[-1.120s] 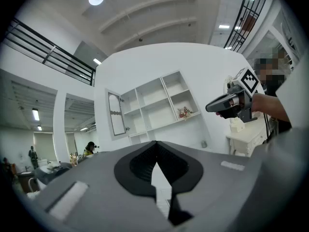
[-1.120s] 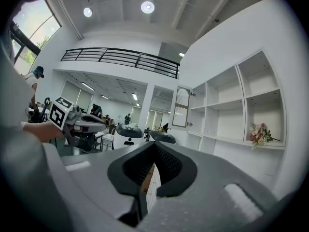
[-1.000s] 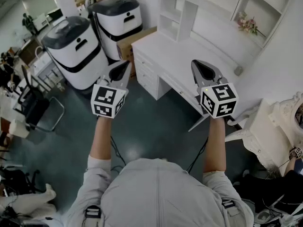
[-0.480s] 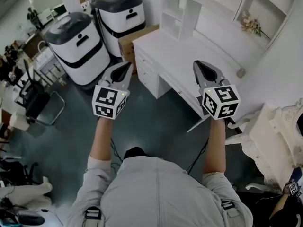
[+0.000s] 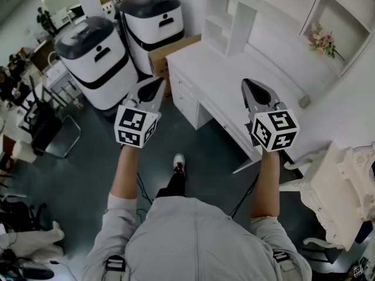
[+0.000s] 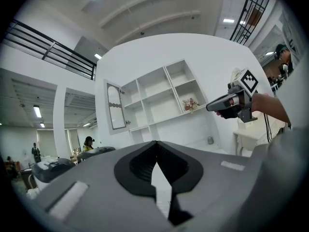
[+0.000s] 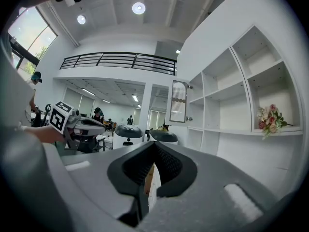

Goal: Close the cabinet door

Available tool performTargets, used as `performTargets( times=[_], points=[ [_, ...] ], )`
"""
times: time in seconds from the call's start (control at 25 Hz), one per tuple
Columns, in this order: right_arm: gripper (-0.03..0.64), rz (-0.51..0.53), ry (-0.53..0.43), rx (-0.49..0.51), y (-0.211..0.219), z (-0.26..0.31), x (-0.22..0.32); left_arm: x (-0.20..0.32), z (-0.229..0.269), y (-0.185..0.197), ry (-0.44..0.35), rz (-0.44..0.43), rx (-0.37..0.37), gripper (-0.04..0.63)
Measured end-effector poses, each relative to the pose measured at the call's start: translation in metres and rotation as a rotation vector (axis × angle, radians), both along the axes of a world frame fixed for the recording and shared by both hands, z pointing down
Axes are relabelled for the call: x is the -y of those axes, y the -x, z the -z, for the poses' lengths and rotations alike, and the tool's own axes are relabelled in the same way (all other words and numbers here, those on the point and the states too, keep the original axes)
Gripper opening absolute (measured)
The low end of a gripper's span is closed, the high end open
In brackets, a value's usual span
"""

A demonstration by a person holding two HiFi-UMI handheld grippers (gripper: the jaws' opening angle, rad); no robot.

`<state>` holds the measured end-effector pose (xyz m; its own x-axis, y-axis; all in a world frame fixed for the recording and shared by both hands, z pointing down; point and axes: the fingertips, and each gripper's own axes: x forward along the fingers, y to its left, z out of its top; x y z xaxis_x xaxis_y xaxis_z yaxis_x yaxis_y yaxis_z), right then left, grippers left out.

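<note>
**A:** so where's the door [image 6: 116,106] at right now?

**B:** Up high at the left end of the shelves [image 5: 225,22], on the far side of the desk [image 5: 234,81]. It's swung wide open, with its face pretty much toward us in both gripper views. It's well apart from both tools and nothing is touching it.

**A:** and the grippers?

**B:** The left gripper [image 5: 157,82] has its jaws pressed together with nothing in them. The right gripper [image 5: 250,85] looks the same, jaws together and empty, just a sliver of light down the seam. Both are held out level over the near floor, pointing toward the desk.

**A:** how would you handle it?

**B:** It looks like a thin white door with an arched glassy inset [image 7: 177,98], so my guess is it's light and swings easily. No need to pinch anything imo. The two little fittings on the edge next to the shelves look like hinges to me, which makes the left edge the free one.

I'd push with closed tips on the solid frame near that free edge, around mid height. I'd stay off the inset, since it could be fragile. The paint is probably slick, so the tip might skate. Go slow and follow it all the way in so it doesn't bounce back open. Can't make out a handle or catch from here.
</note>
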<state>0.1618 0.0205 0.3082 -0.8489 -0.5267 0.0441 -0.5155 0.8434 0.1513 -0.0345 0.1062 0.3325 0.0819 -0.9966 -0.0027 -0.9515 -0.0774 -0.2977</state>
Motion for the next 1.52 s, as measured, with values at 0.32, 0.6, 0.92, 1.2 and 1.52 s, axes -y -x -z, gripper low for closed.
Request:
performTargets(
  times=[0.32, 0.6, 0.92, 1.2, 1.52],
  points=[
    [0.002, -0.054, -0.03, 0.004, 0.061, 0.012, 0.104, 0.125, 0.017, 0.071, -0.036, -0.049, 0.01, 0.017],
    [0.002, -0.106, -0.013, 0.021, 0.119, 0.028, 0.186, 0.214, 0.027, 0.145, -0.023, -0.07, 0.012, 0.018],
    [0.002, -0.129, -0.001, 0.035, 0.172, 0.032, 0.247, 0.275, 0.027, 0.204, -0.016, -0.081, 0.002, 0.018],
    [0.002, -0.136, -0.002, 0.037, 0.203, 0.033, 0.275, 0.311, 0.028, 0.243, -0.025, -0.07, -0.059, 0.018],
    [0.002, -0.143, -0.019, 0.018, 0.221, 0.037, 0.313, 0.366, 0.03, 0.271, -0.025, -0.069, -0.13, 0.055]
  ],
)
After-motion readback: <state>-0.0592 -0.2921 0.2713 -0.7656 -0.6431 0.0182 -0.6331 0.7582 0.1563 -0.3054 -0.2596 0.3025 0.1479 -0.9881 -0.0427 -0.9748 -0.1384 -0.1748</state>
